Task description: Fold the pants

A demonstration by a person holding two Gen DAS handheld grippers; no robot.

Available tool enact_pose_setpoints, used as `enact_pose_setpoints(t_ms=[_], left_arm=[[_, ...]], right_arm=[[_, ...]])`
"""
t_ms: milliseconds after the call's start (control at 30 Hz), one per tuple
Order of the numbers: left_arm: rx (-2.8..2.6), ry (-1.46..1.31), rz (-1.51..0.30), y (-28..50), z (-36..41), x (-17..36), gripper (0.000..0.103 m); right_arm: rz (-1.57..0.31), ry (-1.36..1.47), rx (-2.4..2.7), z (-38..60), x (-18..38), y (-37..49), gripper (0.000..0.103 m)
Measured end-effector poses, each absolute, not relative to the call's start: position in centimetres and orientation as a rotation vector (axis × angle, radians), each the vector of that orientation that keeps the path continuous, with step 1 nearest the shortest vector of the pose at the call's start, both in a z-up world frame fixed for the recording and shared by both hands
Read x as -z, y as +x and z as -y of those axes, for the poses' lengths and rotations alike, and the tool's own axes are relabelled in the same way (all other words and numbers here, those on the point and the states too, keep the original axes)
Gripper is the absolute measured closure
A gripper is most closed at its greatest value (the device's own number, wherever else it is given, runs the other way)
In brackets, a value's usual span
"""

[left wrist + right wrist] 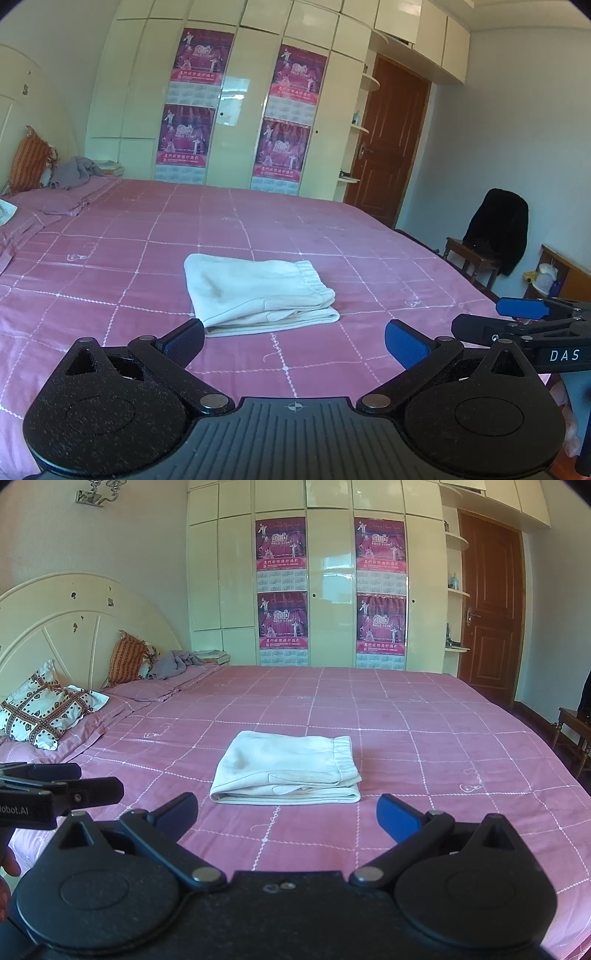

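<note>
Both tongs are standing wide and holding nothing. The left gripper [293, 341] is spreading its blue pads either side of the near end of the pants [258, 291], above the sheet and not touching the cloth; the right gripper [286, 814] is doing the same in its own view, its fingers splayed short of the bundle.

The pants [286, 770] are lying as a compact cream rectangle about midway across the bed [443, 738], nearer its front edge than the headboard [74, 620] end, with the elastic waistband on top toward the right side and the stacked folded edges facing the grippers. Judging by that tidy stack, the folding is looking finished or nearly so, which would explain why both tools are resting clear of the fabric rather than pinching it.

Each gripper is being held low and roughly level, pointing across the bed toward the wardrobe [240, 110]. They are sitting side by side: the right gripper's fingers are showing at the right edge of the left wrist view, and the left gripper's at the left edge of the right wrist view.
</note>
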State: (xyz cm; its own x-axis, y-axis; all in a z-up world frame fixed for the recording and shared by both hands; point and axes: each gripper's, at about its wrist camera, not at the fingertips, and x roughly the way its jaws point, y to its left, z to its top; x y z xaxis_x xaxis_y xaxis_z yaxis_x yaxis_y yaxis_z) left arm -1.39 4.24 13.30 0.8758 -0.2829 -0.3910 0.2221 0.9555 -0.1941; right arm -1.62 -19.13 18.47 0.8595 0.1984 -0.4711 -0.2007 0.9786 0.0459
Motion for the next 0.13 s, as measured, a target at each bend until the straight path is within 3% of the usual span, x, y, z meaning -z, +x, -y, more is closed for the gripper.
enact_pose_setpoints(t_ms=[133], left_arm=[[0.267,-0.151,-0.429,-1.47,-4.03,-13.33,0.0]], right_arm=[[-0.492,-0.007,-0.209,19.36,-18.35,-1.58,0.0]])
